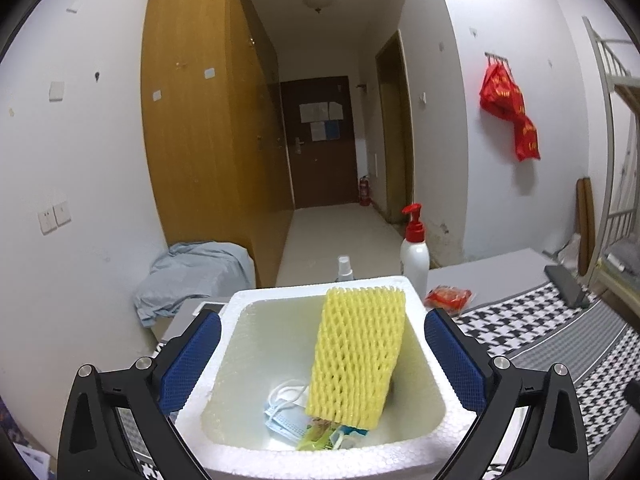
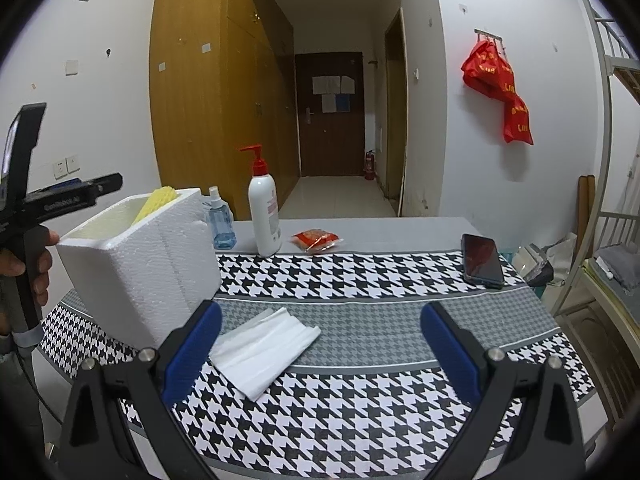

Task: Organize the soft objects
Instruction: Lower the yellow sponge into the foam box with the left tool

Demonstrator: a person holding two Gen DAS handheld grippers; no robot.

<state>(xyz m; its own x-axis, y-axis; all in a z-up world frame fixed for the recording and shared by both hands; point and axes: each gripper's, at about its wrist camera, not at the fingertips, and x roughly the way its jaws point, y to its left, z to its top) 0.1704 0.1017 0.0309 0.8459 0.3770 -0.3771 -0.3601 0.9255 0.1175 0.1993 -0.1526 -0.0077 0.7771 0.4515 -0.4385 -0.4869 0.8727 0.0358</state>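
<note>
A white foam box [image 1: 434, 364] stands on the table, and my left gripper [image 1: 322, 356] hangs wide open over it, its blue pads clear of everything. A yellow foam net sleeve [image 1: 356, 354] leans loose inside the box against the far right wall. Under it lie a light blue face mask [image 1: 282, 416] and a green packet [image 1: 318, 434]. In the right wrist view the same box [image 2: 148, 264] stands at the left, the sleeve's top [image 2: 158, 200] poking out. My right gripper [image 2: 320, 348] is open above a folded white tissue [image 2: 264, 346] lying on the checked cloth.
A pump bottle [image 2: 264, 212], a blue spray bottle [image 2: 220, 222] and a red packet [image 2: 316, 240] stand along the table's far edge. A dark phone [image 2: 482, 260] lies at the right. A person's hand [image 2: 28, 264] holds the left gripper's handle. A bunk bed frame [image 2: 612, 160] stands right.
</note>
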